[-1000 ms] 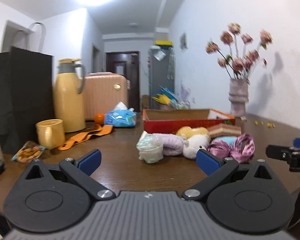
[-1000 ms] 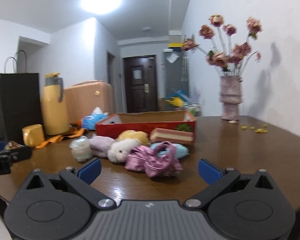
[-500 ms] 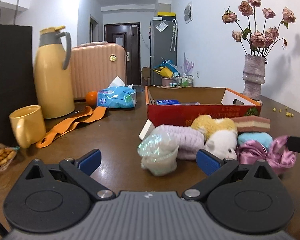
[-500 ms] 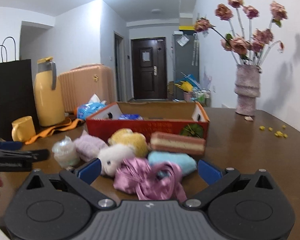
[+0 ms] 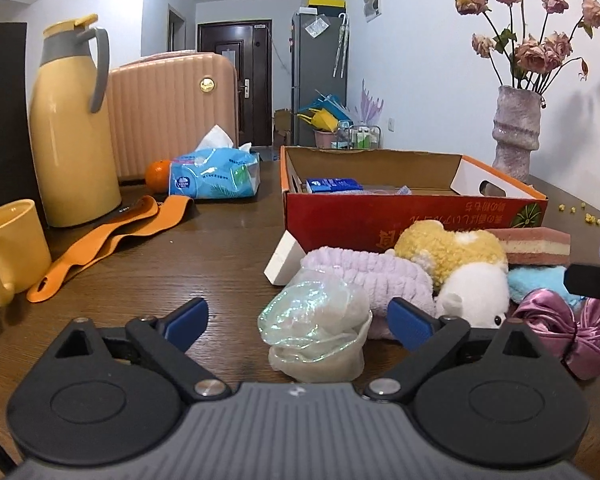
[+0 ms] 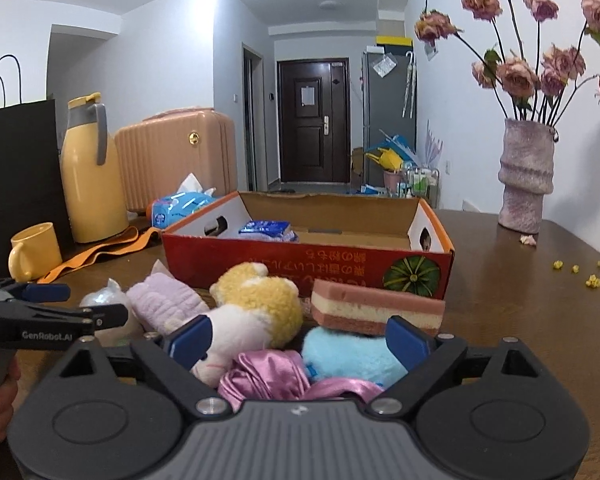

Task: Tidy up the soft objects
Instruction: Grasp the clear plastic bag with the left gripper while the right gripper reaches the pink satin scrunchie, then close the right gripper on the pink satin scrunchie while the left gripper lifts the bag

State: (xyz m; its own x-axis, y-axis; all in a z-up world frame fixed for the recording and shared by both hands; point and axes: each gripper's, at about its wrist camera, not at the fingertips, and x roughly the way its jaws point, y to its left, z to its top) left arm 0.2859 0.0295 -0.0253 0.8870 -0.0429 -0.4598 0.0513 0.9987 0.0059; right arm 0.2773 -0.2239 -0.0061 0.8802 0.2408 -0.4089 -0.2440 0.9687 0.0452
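- Soft pile — iridescent pouch (image 5: 316, 320), plush toy (image 6: 252, 312), satin bow (image 6: 272, 376) — on tabletop (image 5: 220, 256), touching red box (image 6: 308, 256).
- Both tools have closed in since a second ago: left tool (image 5: 298, 316) spread around pouch, right tool (image 6: 298, 338) spread over bow.
- Nothing gripped; first pickups look imminent.

Bare brown table (image 5: 228, 248) lies open on the left between the orange strap (image 5: 112, 236) and the soft pile, wide enough for a gripper to come in from the near edge. The red cardboard box (image 6: 308, 256) stands just behind the pile (its top open, mostly bare inside), walling off the far side. Far right, the table runs free up to the vase (image 6: 526, 176).
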